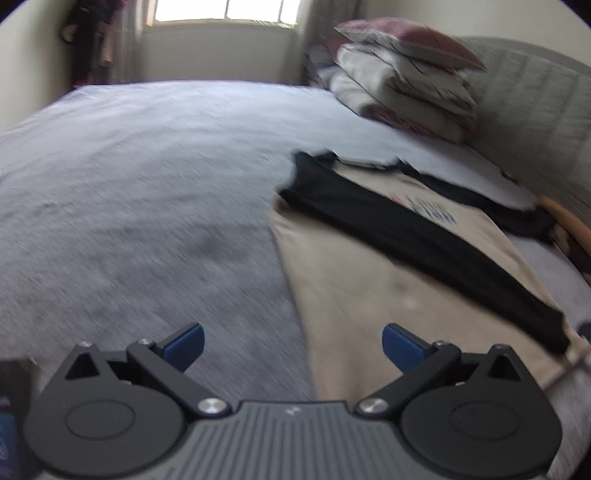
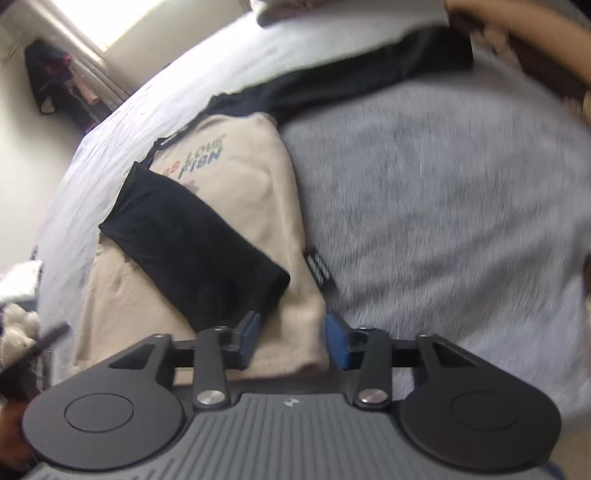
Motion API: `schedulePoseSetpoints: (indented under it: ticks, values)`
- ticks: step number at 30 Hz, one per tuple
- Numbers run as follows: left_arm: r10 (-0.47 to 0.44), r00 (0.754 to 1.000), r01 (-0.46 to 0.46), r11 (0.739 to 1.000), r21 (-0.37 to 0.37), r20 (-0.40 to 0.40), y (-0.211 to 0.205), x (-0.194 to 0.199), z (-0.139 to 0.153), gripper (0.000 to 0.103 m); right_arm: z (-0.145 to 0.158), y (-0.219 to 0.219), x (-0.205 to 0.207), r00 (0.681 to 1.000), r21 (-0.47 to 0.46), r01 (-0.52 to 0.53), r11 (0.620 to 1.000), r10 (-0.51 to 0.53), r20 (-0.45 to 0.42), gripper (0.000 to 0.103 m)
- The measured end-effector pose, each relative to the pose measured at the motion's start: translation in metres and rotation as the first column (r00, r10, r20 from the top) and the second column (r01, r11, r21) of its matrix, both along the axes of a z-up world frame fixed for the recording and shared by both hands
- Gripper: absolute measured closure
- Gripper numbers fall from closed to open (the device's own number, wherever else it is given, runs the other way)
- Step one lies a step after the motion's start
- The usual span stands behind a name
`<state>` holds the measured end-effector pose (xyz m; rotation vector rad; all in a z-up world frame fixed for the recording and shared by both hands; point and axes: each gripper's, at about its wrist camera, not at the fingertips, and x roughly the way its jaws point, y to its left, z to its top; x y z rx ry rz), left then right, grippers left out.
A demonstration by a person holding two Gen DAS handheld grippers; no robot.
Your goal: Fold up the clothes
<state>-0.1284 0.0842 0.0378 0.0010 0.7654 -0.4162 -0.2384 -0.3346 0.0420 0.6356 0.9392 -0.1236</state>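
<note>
The beige raglan shirt [image 2: 236, 173] lies on the bed [image 2: 424, 184], its hem corner between the right gripper [image 2: 291, 341]'s half-closed pads, not visibly pinched. The shirt's length runs ahead and leftward. The left gripper [image 1: 293, 345], spread wide and empty, hangs farther off.

Grey bed [image 1: 147, 184], beige-black shirt [image 1: 369, 295], stacked pillows [image 1: 399, 81]

- A home bedroom, by daylight
- A wide bed [image 1: 147, 177] under a pale grey-blue sheet
- Stacked pillows [image 1: 402, 81] against a padded headboard [image 1: 535, 99]
- A window [image 1: 225, 9] behind the bed
- Clothes hanging in the corner [image 2: 55, 81]
</note>
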Motion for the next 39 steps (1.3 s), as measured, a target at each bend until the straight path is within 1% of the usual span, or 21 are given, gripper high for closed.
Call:
schedulePoseSetpoints:
  ticks: [1,3,5,7,8,9,10,13,14,15,16,17,20,26,32,34,35,36,37,38,39]
  values:
    - [-0.011,1.0,0.011,1.0,0.019,-0.016,-0.004,-0.004,-0.006,0.0,-0.001,0.0,0.001,1.0,0.002,0.002,1.0,-0.002,-0.004,0.067]
    - [-0.026,0.998,0.027,1.0,0.013,-0.061,-0.005,-0.008,-0.014,0.0,-0.005,0.0,0.002,1.0,0.011,0.005,1.0,-0.005,-0.018,0.068]
    - [-0.063,0.996,0.06,0.998,-0.034,-0.07,-0.005,-0.015,-0.016,0.0,-0.009,0.0,0.005,0.999,0.023,-0.008,1.0,0.009,-0.046,0.069]
    - [-0.101,0.992,0.1,0.995,-0.015,-0.072,-0.011,-0.017,-0.019,0.0,-0.011,0.004,0.01,0.997,0.021,-0.032,0.999,0.034,-0.068,0.072]
    - [-0.101,0.992,0.101,0.995,-0.006,-0.069,-0.012,-0.018,-0.02,0.001,-0.01,0.005,0.01,0.997,0.003,-0.035,0.999,0.035,-0.074,0.074]
    - [-0.102,0.993,0.103,0.995,0.004,-0.065,-0.013,-0.018,-0.02,0.003,-0.009,0.005,0.01,0.996,-0.014,-0.037,0.999,0.036,-0.079,0.085]
    - [-0.103,0.993,0.104,0.994,0.014,-0.061,-0.013,-0.019,-0.021,0.006,-0.009,0.006,0.01,0.996,-0.029,-0.034,0.999,0.031,-0.08,0.091]
    - [-0.105,0.993,0.106,0.994,0.03,-0.052,-0.012,-0.019,-0.018,0.038,-0.008,0.006,0.006,0.997,-0.047,-0.038,0.998,0.035,-0.065,0.093]
    - [-0.106,0.993,0.108,0.994,0.032,-0.052,-0.011,-0.019,-0.016,0.057,-0.007,0.006,0.005,0.998,-0.053,-0.04,0.998,0.037,-0.059,0.093]
    - [-0.114,0.992,0.116,0.993,0.027,-0.058,-0.01,-0.019,-0.014,0.069,-0.004,0.005,0.001,0.998,-0.054,-0.045,0.997,0.043,-0.048,0.093]
    - [-0.123,0.99,0.124,0.992,0.021,-0.065,-0.009,-0.019,-0.013,0.073,-0.001,0.005,-0.002,0.998,-0.056,-0.05,0.997,0.048,-0.037,0.093]
    - [-0.136,0.989,0.138,0.99,0.032,-0.065,-0.01,-0.021,-0.01,0.079,0.002,0.004,-0.006,0.998,-0.057,-0.055,0.997,0.053,-0.025,0.093]
    - [-0.164,0.985,0.168,0.983,0.076,-0.056,-0.016,-0.027,-0.007,0.088,0.011,-0.004,-0.018,0.999,-0.021,-0.052,0.998,0.053,0.004,0.093]
    - [-0.16,0.985,0.164,0.984,0.076,-0.059,-0.016,-0.03,-0.004,0.093,0.016,-0.007,-0.024,0.998,-0.005,-0.06,0.998,0.06,0.016,0.093]
    - [-0.146,0.988,0.15,0.986,0.072,-0.053,-0.006,-0.033,0.005,0.093,0.021,-0.004,-0.029,0.998,-0.01,-0.061,0.998,0.061,0.032,0.093]
    - [-0.123,0.991,0.127,0.989,0.071,-0.058,-0.002,-0.031,0.005,0.081,0.018,-0.008,-0.026,0.999,-0.03,-0.039,0.999,0.039,0.009,0.09]
    - [-0.107,0.993,0.111,0.991,0.071,-0.056,0.0,-0.032,0.006,0.056,0.018,-0.008,-0.026,0.999,-0.059,-0.044,0.997,0.043,-0.01,0.09]
    - [-0.096,0.995,0.099,0.992,0.073,-0.035,0.002,-0.034,0.01,0.025,0.02,-0.009,-0.026,0.999,-0.09,-0.045,0.995,0.044,-0.013,0.084]
    - [-0.086,0.996,0.087,0.993,0.074,-0.013,0.005,-0.036,0.014,0.015,0.024,-0.01,-0.028,0.999,-0.111,-0.047,0.993,0.047,-0.004,0.068]
    - [-0.07,0.998,0.069,0.995,0.079,0.01,0.007,-0.033,0.018,0.009,0.029,-0.012,-0.029,0.999,-0.126,-0.046,0.991,0.047,0.009,0.06]
    - [-0.054,0.998,0.051,0.995,0.083,0.033,0.008,-0.03,0.021,0.009,0.034,-0.015,-0.029,0.999,-0.141,-0.039,0.989,0.044,0.03,0.051]
